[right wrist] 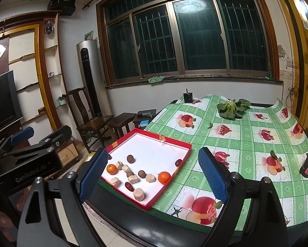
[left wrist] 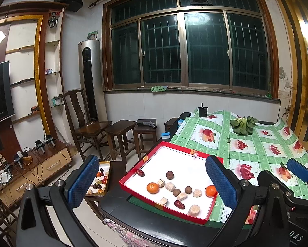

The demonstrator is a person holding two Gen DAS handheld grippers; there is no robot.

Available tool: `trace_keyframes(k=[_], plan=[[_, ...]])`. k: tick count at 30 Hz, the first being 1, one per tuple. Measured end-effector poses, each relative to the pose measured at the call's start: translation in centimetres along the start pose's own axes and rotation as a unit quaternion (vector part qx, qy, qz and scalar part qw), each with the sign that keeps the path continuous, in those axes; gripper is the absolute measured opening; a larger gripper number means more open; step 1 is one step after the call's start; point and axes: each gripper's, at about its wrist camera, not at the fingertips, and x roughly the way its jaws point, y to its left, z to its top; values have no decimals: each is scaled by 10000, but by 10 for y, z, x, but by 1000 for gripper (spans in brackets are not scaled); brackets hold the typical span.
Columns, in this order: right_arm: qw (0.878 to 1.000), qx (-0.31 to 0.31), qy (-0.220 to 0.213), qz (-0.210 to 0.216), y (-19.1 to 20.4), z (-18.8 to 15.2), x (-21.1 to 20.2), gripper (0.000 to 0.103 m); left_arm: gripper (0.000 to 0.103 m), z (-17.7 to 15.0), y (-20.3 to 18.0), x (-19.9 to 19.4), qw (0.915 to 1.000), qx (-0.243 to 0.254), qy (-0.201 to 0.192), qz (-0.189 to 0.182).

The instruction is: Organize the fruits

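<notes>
The red tray [left wrist: 195, 154] with a white floor sits at the near left corner of the table [left wrist: 256, 150], holding 2 oranges [left wrist: 152, 187], brown round fruits, red dates and pale chunks. The left claw [left wrist: 151, 183] and right claw [right wrist: 151, 177] both hang wide apart before it, gripping nothing. A leafy green [right wrist: 232, 108] lies far back.

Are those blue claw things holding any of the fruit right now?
No. The left tool and the right tool are both open and empty; the fruit lies loose in the red tray.
</notes>
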Motion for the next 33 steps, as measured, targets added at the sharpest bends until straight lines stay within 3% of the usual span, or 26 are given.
trace_keyframes(k=[33], plan=[[10000,11,23,13,-1,2,0,90,103,-3,0,0,10000,0,42,-27]])
